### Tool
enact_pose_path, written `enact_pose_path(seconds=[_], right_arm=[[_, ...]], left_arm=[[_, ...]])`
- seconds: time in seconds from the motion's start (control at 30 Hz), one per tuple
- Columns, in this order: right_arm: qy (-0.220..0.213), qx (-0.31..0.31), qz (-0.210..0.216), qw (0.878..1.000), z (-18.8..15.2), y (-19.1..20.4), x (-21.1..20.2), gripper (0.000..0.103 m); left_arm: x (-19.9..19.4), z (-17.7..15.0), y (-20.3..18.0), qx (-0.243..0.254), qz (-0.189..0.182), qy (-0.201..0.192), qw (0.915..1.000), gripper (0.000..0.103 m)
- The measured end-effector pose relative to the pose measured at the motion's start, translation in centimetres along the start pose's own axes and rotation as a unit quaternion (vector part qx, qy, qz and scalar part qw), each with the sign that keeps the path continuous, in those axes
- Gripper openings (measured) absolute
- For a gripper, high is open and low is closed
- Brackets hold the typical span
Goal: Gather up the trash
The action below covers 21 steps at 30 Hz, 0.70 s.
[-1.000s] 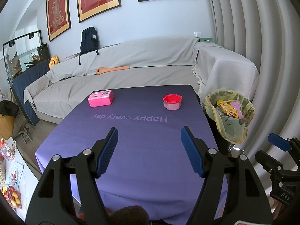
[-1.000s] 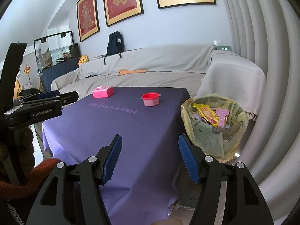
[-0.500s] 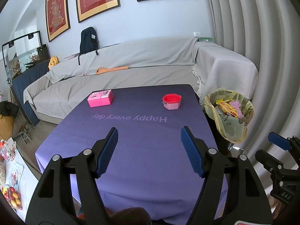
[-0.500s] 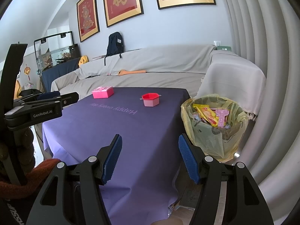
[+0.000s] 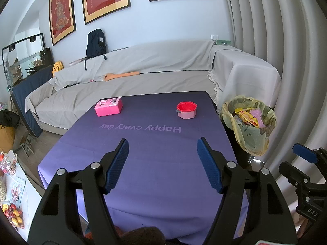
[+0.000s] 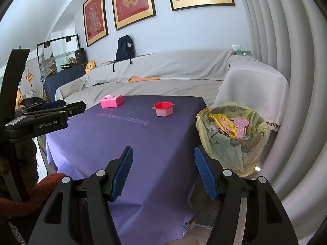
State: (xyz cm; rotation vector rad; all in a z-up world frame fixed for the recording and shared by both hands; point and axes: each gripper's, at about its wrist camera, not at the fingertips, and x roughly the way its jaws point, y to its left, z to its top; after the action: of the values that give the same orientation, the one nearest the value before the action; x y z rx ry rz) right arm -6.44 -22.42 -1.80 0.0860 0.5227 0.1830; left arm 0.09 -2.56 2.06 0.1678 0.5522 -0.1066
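Left gripper: the black two-finger left gripper with blue ribbed pads (image 5: 162, 164) hung over the near part of the table, jaws wide apart, nothing between them
Right gripper: the matching black right gripper with blue pads (image 6: 163, 172) hung over the table's near right corner, jaws likewise spread and empty
Trash: crumpled wrappers, one yellow and one pink (image 6: 231, 127), already lay inside the bin
Bin: a round bin lined with a translucent yellow plastic bag (image 6: 229, 153) stood on the floor just beside the table's right edge, in front of the draped sofa arm
Table: a purple cloth printed "Happy every day" (image 5: 143, 163) covered it; no loose wrapper showed on it
Step in hand: judged as the close of collecting, or a pause to look for leftovers; most of the task looked done
Doing it well: scan the cloth and the floor by the bin before moving; should a scrap turn up, come down over it with jaws open, pinch it, and release only once above the bag's mouth
Not trash, probably: a bright pink rectangular plastic box (image 5: 108, 106) at the far left and a pale pink hexagonal cup with a red rim (image 5: 186, 109) at the far right sat well apart
In the way: the bag's floppy rim could snag a finger; both grippers hung near each other, so one should move alone
Around: a grey-covered sofa (image 5: 143, 71) with a dark backpack (image 5: 96, 43) and a long wooden back scratcher (image 5: 122, 75); red framed pictures on the wall
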Motion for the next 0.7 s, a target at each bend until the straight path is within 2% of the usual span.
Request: enact_pose_path(seconds=[0.7], right_arm=[[-0.001,0.003,-0.001,1.000,0.11,0.01,-0.23,0.059]], left_arm=[[0.02,-0.24,-0.10,0.000,-0.003,0.003,1.0000,0.066]])
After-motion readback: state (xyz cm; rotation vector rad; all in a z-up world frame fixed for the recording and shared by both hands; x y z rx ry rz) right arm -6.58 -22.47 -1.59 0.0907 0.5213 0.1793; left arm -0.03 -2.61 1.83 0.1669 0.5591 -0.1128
